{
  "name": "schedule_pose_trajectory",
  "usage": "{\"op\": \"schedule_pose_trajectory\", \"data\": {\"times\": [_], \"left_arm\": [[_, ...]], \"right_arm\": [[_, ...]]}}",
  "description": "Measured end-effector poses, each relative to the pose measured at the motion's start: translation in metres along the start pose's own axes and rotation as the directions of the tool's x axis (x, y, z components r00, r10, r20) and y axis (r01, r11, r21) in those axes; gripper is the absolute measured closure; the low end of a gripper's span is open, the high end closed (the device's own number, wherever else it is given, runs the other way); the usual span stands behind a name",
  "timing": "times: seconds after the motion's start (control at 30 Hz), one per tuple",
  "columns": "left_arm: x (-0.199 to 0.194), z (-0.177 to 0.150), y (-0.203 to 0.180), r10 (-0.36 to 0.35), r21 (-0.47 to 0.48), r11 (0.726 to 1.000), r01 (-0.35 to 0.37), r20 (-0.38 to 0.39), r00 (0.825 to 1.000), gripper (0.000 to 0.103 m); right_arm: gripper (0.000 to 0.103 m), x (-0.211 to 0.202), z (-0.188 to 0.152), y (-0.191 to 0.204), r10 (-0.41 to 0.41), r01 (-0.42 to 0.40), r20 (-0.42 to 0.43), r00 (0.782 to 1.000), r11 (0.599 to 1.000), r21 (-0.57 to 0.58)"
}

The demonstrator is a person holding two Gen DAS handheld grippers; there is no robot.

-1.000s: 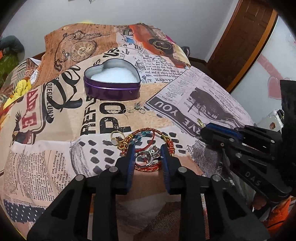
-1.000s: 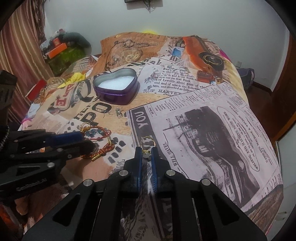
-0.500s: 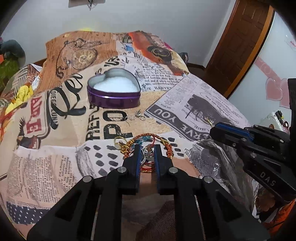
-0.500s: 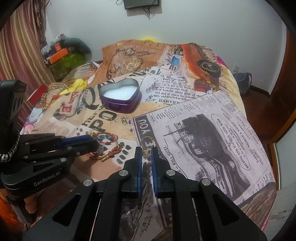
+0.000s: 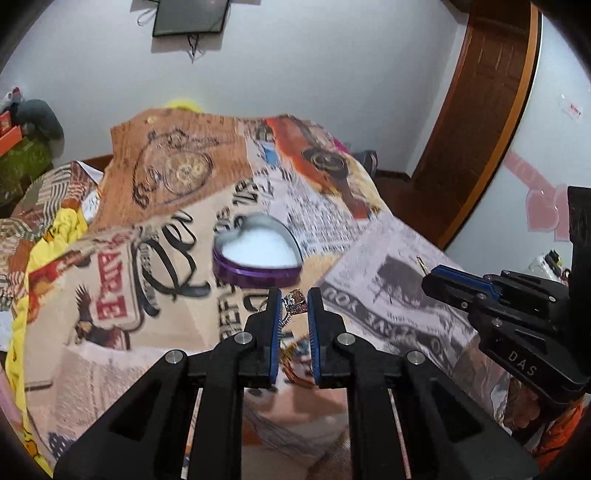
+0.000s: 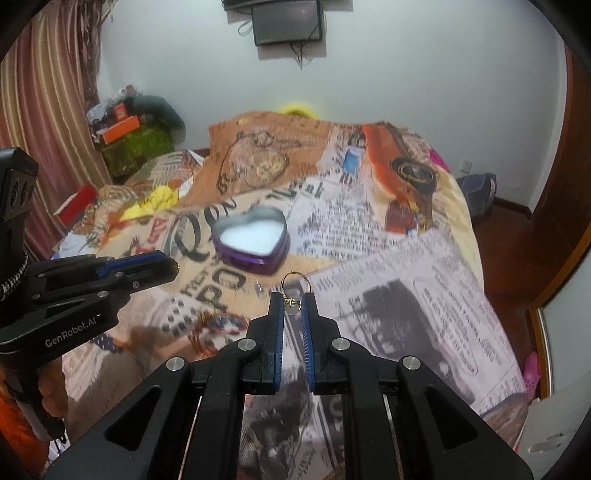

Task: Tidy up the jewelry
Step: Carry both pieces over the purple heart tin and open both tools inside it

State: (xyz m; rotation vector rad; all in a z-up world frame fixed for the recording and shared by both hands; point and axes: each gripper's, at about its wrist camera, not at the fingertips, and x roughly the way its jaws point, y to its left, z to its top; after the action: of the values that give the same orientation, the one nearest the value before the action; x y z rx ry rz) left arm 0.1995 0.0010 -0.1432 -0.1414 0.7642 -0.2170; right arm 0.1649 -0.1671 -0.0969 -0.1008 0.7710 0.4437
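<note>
both your grippers have come up off the bedspread since the earlier frames, each carrying its piece. your left gripper [image 5: 292, 300], whose jaws were still closing a second ago, is now clamped on a silver ornament [image 5: 294, 305] at the fingertips; that piece sat on the red and gold braided bracelet [image 6: 218, 330] before and now hangs clear above it, while the bracelet lies on the cover below and behind the fingers. your right gripper [image 6: 292, 301] has its jaws drawn together on a gold hoop earring [image 6: 293, 282], the hoop standing up past the fingertips, as it did earlier, only higher over the printed cover.

the heart-shaped purple tin [image 5: 256, 254] stands open, white lining up, straight ahead of both grippers and apart from them. bare cover lies between its near wall and your fingertips. a small silver piece [image 6: 258, 287] lies on the cover just before the tin, left of the right gripper's line; blur hides what it is.

the two grippers are well apart, side by side. the bedspread [image 5: 92, 295] falls away at its right edge toward a wooden door [image 5: 480, 110]; on the far left a striped curtain [image 6: 48, 110] and stacked clutter [image 6: 133, 136] bound the bed. a dark screen [image 6: 288, 22] hangs on the far wall.
</note>
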Motion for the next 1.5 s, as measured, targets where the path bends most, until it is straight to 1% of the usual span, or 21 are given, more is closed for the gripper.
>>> {"op": "schedule_pose_trajectory", "data": {"times": [0.27,0.4,0.57,0.73,0.9,1.07,1.27,1.5], "left_arm": [[-0.002,0.023,0.013,0.022,0.0,1.0,-0.022,0.062,0.998,0.091],[0.002,0.034,0.018,0.027,0.005,1.0,-0.028,0.085,0.996,0.091],[0.012,0.044,0.024,0.034,0.007,0.999,-0.035,0.096,0.995,0.091],[0.027,0.052,0.03,0.046,0.006,0.999,-0.046,0.093,0.995,0.091],[0.046,0.058,0.036,0.049,0.009,0.999,-0.05,0.068,0.997,0.091],[0.068,0.059,0.039,0.042,0.021,0.999,-0.042,0.023,0.999,0.091],[0.094,0.057,0.047,0.005,0.012,1.0,-0.005,-0.059,0.998,0.091],[0.112,0.053,0.057,-0.051,-0.018,0.999,0.049,-0.129,0.99,0.091]], "right_arm": [[0.094,0.004,0.024,0.009,0.007,-0.005,0.059,0.998,0.999,-0.033],[0.094,0.014,0.035,0.013,0.011,-0.008,0.075,0.997,0.999,-0.043],[0.094,0.027,0.044,0.013,0.013,-0.01,0.081,0.997,0.999,-0.044],[0.094,0.042,0.053,0.011,0.02,-0.016,0.077,0.997,0.999,-0.049],[0.094,0.063,0.056,0.011,0.031,-0.028,0.044,0.999,0.997,-0.067],[0.094,0.085,0.057,0.01,0.067,-0.068,-0.013,0.998,0.994,-0.081],[0.094,0.103,0.054,0.013,0.103,-0.11,-0.072,0.992,0.988,-0.111],[0.094,0.118,0.05,0.014,0.128,-0.144,-0.123,0.984,0.981,-0.131]]}}
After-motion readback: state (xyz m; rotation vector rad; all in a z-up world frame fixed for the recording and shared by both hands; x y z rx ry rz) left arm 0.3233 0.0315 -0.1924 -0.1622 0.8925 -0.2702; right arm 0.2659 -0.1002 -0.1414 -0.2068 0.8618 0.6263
